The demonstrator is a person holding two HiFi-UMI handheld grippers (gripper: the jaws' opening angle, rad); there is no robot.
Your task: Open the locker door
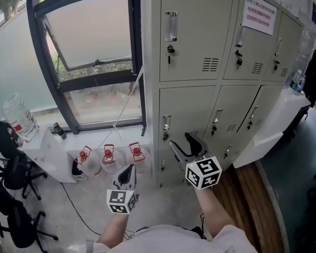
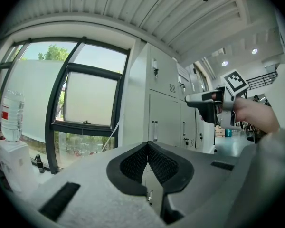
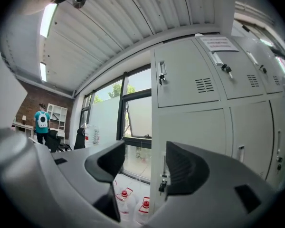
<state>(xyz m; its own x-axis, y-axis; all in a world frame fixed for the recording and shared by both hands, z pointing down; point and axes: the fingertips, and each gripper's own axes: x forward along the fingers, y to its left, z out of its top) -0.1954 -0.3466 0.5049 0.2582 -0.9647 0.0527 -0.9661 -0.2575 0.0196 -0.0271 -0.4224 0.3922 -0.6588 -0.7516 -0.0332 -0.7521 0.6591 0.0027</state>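
Left gripper (image 1: 128, 172) hangs low with its jaws pressed together on nothing, down and to the left of the locker door (image 1: 187, 112). Right gripper (image 1: 184, 143), jaws spread wide and empty, is raised just short of that door's lower left corner and does not touch it. In the right gripper view the door's handle (image 3: 164, 178) shows through the gap between the jaws, beyond the pads (image 3: 183, 167), and nearer the right one.

The door is shut. It is pale cream metal with a slotted vent low on its right side and a slim upright handle with a lock on its left edge. It sits in the middle row of a locker bank (image 1: 152, 62) whose other doors are also closed. A paper notice (image 1: 259, 13) hangs on a door up and to the right of the right gripper.

Left of both grippers, a dark-framed window (image 1: 89, 62) has one pane tilted open. Red-capped water bottles (image 1: 108, 159) stand on the grey floor (image 1: 163, 204) beside the left gripper. Farther left are a large clear jug (image 1: 20, 117) on a white cabinet and black office chairs (image 1: 13, 167). Wooden boards (image 1: 247, 194) run to the right of the right gripper.
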